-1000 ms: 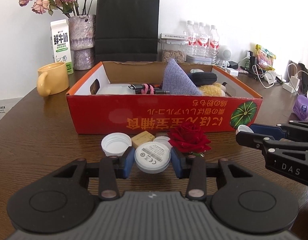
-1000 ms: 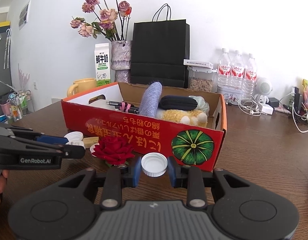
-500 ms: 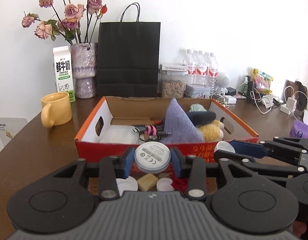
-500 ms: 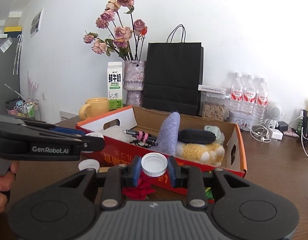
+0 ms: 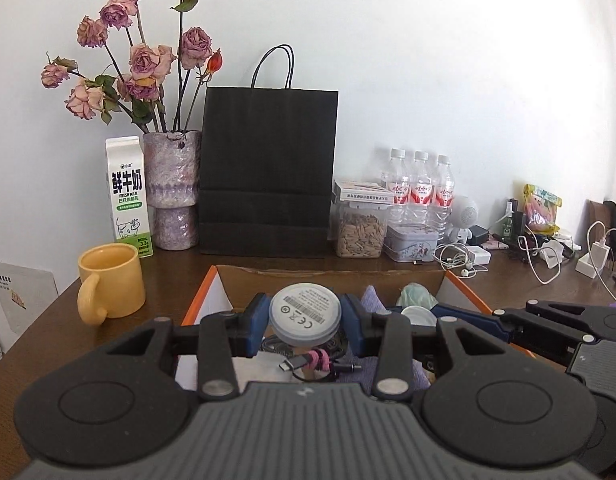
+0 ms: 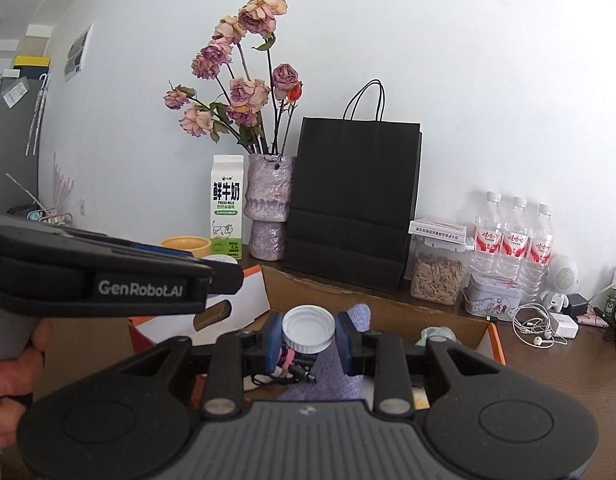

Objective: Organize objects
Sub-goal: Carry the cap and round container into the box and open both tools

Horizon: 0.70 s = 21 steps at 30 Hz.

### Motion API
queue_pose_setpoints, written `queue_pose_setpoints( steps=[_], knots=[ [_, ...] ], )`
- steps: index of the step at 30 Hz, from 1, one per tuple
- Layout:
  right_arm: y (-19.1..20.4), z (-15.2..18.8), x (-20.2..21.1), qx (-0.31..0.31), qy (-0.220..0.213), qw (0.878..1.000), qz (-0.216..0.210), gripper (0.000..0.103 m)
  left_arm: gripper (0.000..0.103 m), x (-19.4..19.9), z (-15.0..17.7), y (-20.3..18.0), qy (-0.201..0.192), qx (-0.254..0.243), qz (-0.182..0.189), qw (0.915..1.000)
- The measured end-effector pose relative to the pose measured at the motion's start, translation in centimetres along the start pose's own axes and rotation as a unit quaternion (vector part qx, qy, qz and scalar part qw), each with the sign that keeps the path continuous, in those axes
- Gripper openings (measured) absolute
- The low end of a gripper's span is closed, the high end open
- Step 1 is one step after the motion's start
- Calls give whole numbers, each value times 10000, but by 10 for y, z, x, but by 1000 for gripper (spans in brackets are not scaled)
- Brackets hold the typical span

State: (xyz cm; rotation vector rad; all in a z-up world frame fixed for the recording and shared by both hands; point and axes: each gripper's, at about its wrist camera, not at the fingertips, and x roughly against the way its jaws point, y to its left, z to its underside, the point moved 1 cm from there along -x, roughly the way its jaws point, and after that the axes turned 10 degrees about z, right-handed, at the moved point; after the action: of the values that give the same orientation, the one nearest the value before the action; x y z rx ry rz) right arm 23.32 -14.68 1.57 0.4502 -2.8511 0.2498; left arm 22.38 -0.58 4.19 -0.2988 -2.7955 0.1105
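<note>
My left gripper [image 5: 305, 322] is shut on a round white device [image 5: 305, 313] with a barcode label and holds it above the open red cardboard box [image 5: 332, 278]. My right gripper [image 6: 308, 334] is shut on a white bottle cap [image 6: 308, 328], also above the box [image 6: 392, 310]. The box holds a purple cloth [image 6: 332, 364], a cable with a pink tie [image 5: 312, 360] and a pale green item [image 5: 416, 295]. The right gripper shows at the right of the left wrist view [image 5: 428, 317]; the left gripper's body crosses the left of the right wrist view [image 6: 108, 276].
A yellow mug [image 5: 110, 286] stands left of the box. Behind it are a milk carton [image 5: 128, 196], a vase of dried roses [image 5: 172, 192], a black paper bag [image 5: 268, 176], a jar [image 5: 362, 228], water bottles [image 5: 422, 188] and chargers with cables [image 5: 548, 252].
Both grippers have risen from table level in front of the box and moved forward over it, each still holding its item. The rose and loose caps on the table have dropped out of view.
</note>
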Motion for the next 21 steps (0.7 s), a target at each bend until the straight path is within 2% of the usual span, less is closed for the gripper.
queue_pose_setpoints(
  steps=[9,21],
  knots=[
    [-3,-14,-44,-138,52,9998,119,27,40,-34,-14,11,18,2,-54,10000],
    [-11,3,-68,-305,225,9992,117,27,40,-68,-9,33,235,209,-44,9995]
  ],
)
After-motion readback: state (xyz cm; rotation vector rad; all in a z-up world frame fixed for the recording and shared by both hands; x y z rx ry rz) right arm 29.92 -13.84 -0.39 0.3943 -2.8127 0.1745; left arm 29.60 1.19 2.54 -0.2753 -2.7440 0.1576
